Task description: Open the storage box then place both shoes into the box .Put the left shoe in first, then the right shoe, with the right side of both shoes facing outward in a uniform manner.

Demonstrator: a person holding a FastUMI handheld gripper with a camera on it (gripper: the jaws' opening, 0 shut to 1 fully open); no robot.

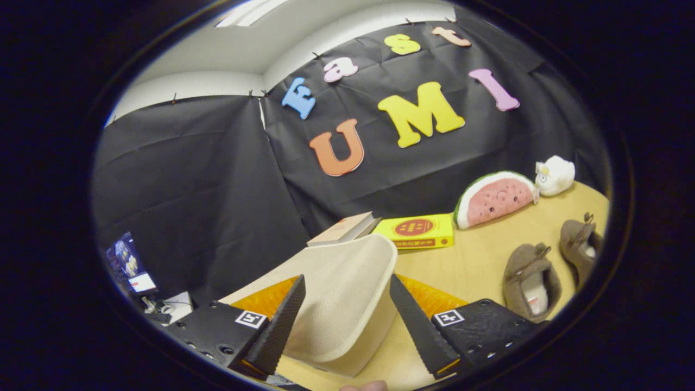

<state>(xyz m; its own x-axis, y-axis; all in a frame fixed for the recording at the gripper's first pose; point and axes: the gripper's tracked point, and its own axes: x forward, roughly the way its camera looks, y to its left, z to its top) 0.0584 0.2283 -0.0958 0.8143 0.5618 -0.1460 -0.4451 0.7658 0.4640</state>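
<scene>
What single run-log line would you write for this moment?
phase: opening box | claw: open, astride cream storage box lid | shoes: both on table, beyond claw | box: no shoe visible inside

lab recording booth: black cloth walls point(217, 179) pinned up, wood table point(488, 255) w/ props, monitor point(129, 262) at 8 o'clock

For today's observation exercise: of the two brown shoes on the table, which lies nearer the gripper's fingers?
The shoe just beside the gripper, whose open fingers straddle the box lid. The other shoe lies farther off, toward the table edge.
</scene>
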